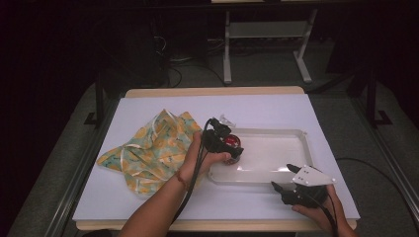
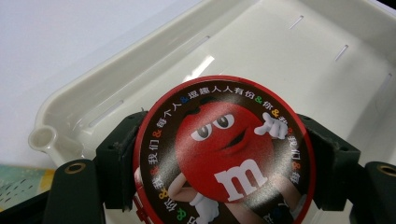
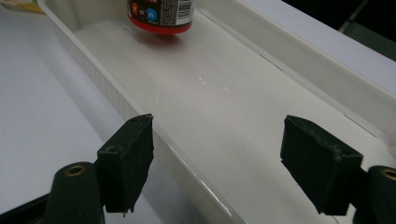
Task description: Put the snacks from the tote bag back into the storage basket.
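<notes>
Left gripper is clamped on a round red candy tin with a cartoon-printed lid, jaws pressing its opposite sides, holding it at the left end of the shallow white plastic tray; from the right gripper view it looks just off the tray floor, likely being set down. Right gripper idles at the tray's near rim, jaws spread wide, gripping nothing. Yellow-green patterned cloth lies crumpled left of the tray.

Candy tin runs off the bottom edge at six o'clock in the left gripper view; in the right gripper view its top is cropped at twelve, label print unreadable.
</notes>
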The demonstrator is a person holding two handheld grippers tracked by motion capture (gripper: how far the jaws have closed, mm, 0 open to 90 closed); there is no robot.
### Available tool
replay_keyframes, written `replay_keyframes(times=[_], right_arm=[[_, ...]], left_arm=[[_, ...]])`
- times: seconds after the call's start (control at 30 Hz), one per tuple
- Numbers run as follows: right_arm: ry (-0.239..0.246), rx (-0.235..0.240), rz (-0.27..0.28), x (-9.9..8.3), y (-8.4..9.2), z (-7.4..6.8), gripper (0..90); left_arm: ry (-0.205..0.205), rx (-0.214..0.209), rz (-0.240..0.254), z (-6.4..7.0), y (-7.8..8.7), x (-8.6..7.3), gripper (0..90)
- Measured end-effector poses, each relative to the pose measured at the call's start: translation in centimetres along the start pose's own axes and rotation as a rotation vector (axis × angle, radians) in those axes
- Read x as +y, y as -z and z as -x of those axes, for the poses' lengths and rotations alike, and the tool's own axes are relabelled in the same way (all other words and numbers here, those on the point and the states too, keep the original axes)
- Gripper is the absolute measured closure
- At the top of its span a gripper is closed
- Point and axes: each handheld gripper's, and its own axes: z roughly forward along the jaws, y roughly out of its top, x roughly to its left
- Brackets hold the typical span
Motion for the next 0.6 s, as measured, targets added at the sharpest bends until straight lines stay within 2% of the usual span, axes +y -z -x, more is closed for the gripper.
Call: replay_keyframes(times=[0.6], right_arm=[[0.002,-0.003,-0.003,-0.04,0.03,0.06,24.9]], left_arm=[[-0.001,-0.015,0.006,0.17,-0.84,0.22,25.5]])
